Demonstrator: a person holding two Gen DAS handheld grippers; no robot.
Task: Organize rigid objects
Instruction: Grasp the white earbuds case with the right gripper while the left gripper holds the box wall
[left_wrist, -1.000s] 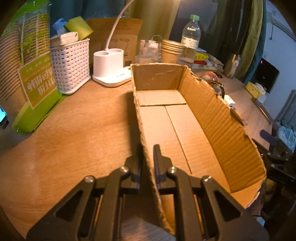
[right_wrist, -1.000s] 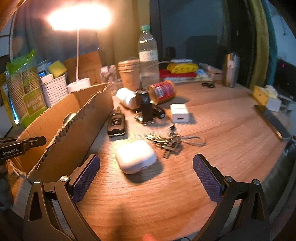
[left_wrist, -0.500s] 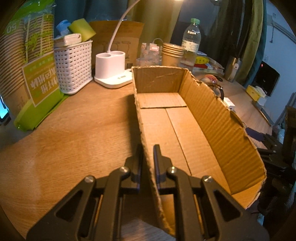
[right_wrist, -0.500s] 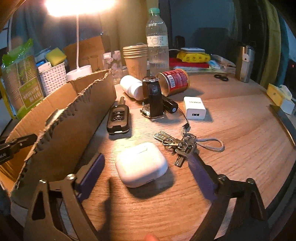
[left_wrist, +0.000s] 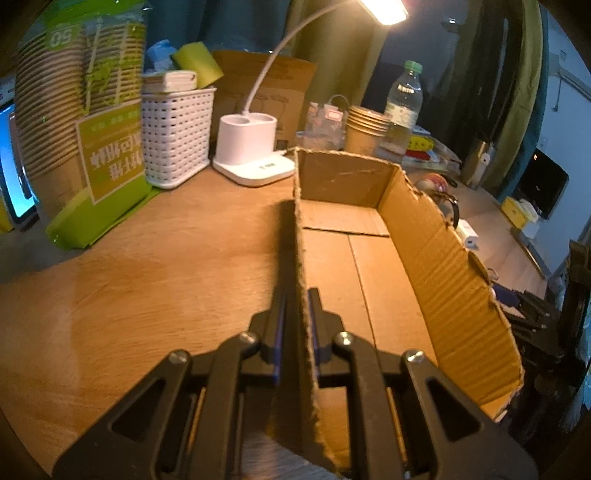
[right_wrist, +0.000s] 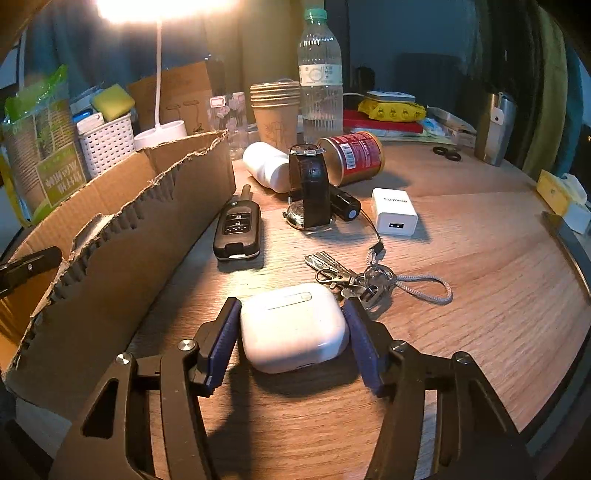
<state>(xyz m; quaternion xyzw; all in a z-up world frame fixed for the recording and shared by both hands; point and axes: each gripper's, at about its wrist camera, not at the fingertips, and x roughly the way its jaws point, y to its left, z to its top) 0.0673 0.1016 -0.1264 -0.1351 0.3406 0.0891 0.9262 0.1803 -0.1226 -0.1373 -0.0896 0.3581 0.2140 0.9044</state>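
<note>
The left gripper (left_wrist: 297, 325) is clamped on the near side wall of the cardboard box (left_wrist: 369, 280), one finger outside the wall and one inside. My guess is it grips there to keep the light, ragged-edged box from sliding on the wooden table (right_wrist: 480, 295) while things are dropped in. The box floor is bare as far as I can see.

The right gripper (right_wrist: 291, 343) is down at the table just right of the box, its blue pads (right_wrist: 221, 347) set on either side of the white earbud case (right_wrist: 293, 326). The left pad looks to be touching the case; on the right side a thin gap may remain, so I can't say for sure that the grip is firm yet. The case lies flat, lid seam facing up, and it seems the first pick because it sits nearest the gripper.

Beyond the case, farther along the box, lie a bunch of keys (right_wrist: 347, 275) almost touching the case's far right corner, a black car key fob (right_wrist: 238, 230) close beside the box wall, a black-strapped watch (right_wrist: 308, 192), a white charger block (right_wrist: 395, 210), a white bottle (right_wrist: 266, 168) and a red can (right_wrist: 354, 155), both on their sides. A lift should go straight up so the right pad doesn't drag the keys.
</note>
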